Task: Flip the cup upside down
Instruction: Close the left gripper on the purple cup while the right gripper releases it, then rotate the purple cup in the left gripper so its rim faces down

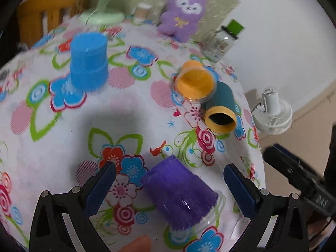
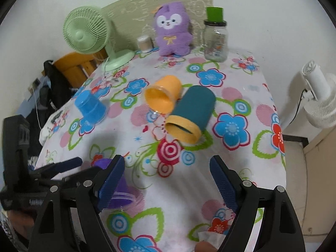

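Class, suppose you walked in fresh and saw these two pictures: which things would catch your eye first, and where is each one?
The loud flowered tablecloth covers the whole table. Mid-table, an orange cup and a teal cup with a yellow rim lie on their sides, side by side, while a blue cup stands upside down to the left. Nearest, a purple cup sits mouth-down between the open jaws of the left gripper; a purple plush toy sits at the back.

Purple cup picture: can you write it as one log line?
purple cup: upside down on tablecloth | left tool: open around it, not touching | right tool: open, empty
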Demonstrator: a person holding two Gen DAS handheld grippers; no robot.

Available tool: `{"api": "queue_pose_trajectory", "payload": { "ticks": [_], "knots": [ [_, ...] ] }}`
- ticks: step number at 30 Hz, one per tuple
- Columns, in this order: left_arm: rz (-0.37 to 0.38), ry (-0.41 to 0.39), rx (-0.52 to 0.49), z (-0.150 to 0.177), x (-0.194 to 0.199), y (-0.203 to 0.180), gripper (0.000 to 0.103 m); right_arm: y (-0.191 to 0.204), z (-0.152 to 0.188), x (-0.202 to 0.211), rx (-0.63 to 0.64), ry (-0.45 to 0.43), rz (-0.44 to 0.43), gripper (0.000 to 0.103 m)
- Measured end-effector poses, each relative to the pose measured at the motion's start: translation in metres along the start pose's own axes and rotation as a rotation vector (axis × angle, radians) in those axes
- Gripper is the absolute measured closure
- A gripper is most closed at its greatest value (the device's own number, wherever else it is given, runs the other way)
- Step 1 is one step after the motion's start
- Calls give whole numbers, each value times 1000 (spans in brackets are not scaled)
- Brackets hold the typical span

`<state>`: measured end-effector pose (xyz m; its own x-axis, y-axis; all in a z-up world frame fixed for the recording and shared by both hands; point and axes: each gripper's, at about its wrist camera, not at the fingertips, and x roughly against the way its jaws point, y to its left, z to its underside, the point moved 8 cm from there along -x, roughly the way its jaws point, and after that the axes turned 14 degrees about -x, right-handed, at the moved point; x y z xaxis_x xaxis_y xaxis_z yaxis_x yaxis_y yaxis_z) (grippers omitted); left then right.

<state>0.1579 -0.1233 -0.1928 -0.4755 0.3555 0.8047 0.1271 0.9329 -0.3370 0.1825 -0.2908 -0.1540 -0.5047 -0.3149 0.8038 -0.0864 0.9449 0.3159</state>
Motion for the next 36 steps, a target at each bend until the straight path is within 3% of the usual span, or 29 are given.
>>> {"api": "queue_pose_trajectory", "payload": {
  "ticks": [2,9,10,11,12,13,20,22,26,29,30,32,33,34,36],
  "knots": [
    [18,14,40,-2,-8,3,3,-5,-2,-2,-11,2,-10,18],
    [54,135,58,9,-28,2,36,-13,-2,-9,-36,10,-36,18],
    [57,142,53,11,-29,1,36,-13,-3,-9,-41,9,-38,18],
    [55,137,46,11,-28,0,37,-13,-3,-9,-43,10,-40,18],
    [50,131,38,10,-26,0,46,-13,-2,-9,-43,11,-43,18],
    [46,128,29,10,-23,-1,50,-12,-2,-9,-41,12,-45,18],
    [28,79,-13,5,-7,-2,52,1,2,-3,-10,5,-54,18],
    [2,51,-41,3,1,-3,69,4,4,-1,-3,1,-57,18],
    [-83,-23,-103,-4,21,-5,69,11,7,0,8,3,-62,18],
    [-82,-29,-117,-4,29,-5,66,17,10,0,20,4,-62,18],
    [-79,-19,-118,-2,28,-5,61,18,11,1,24,2,-60,18],
    [-60,-5,-90,3,27,-2,40,21,12,2,34,1,-59,18],
    [-45,-7,-57,5,26,1,20,22,13,2,37,1,-59,18],
    [-24,-14,-19,8,25,4,8,23,13,2,39,1,-58,18],
    [11,-12,34,11,21,6,5,23,13,1,43,4,-59,18]
  ]
}}
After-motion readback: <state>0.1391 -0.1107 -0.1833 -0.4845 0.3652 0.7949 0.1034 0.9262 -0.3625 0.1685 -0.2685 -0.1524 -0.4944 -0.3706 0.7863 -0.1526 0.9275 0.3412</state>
